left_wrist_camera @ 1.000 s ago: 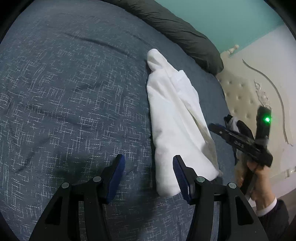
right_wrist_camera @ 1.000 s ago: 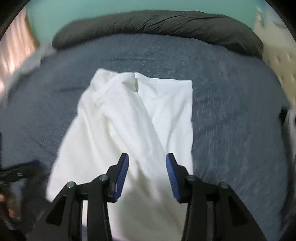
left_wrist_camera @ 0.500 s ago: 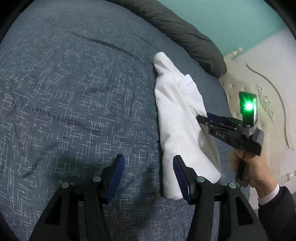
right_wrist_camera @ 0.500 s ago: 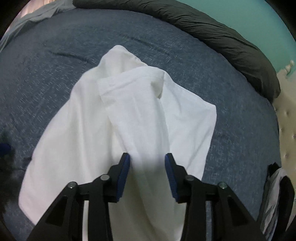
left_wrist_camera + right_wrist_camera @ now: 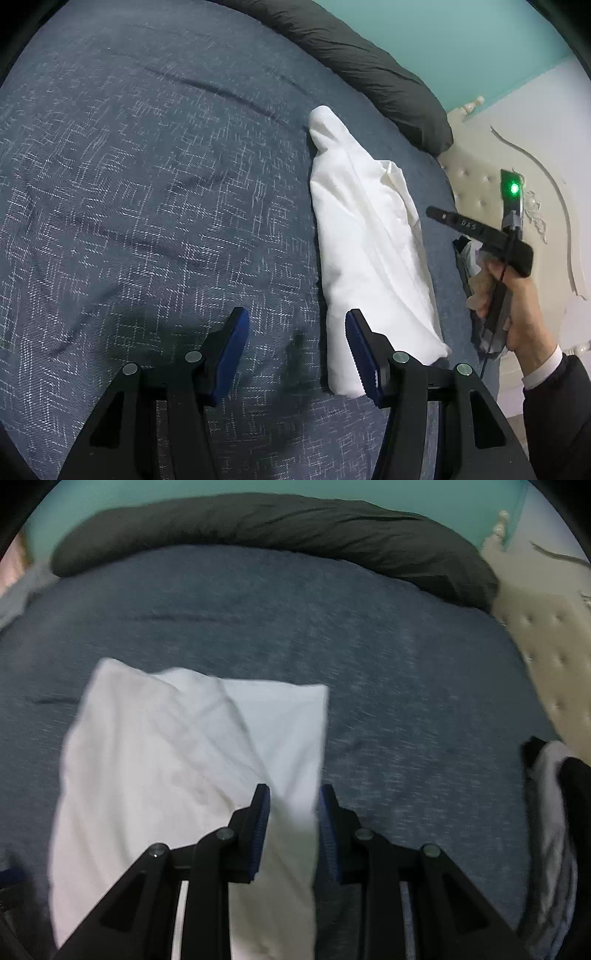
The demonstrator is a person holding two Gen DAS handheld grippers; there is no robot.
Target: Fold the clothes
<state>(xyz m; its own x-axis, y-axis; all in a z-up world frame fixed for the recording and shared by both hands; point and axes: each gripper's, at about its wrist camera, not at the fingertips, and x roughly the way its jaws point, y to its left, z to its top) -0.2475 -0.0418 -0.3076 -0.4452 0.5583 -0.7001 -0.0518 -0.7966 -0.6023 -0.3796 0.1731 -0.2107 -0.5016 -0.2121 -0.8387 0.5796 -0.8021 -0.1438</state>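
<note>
White garment [image 5: 177,760] blurs under my right tongs [image 5: 291,827], narrowing, nothing pinched; left tongs [image 5: 295,347] wide, empty; lettering unreadable.

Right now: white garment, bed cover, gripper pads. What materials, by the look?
White garment: thin woven cloth, likely cotton, matte; soft creases, crisp folded edges.
Bed cover: thicker woven fabric, blue-grey, matte; pale crosshatch flecks and shallow wrinkles.
Left gripper pads: blue rubber or soft plastic, seemingly; toothed edge, dull sheen. Black frame looks like hard plastic.

White cloth garment [image 5: 369,240] — matt; bedspread [image 5: 147,184] coarse-woven.
</note>
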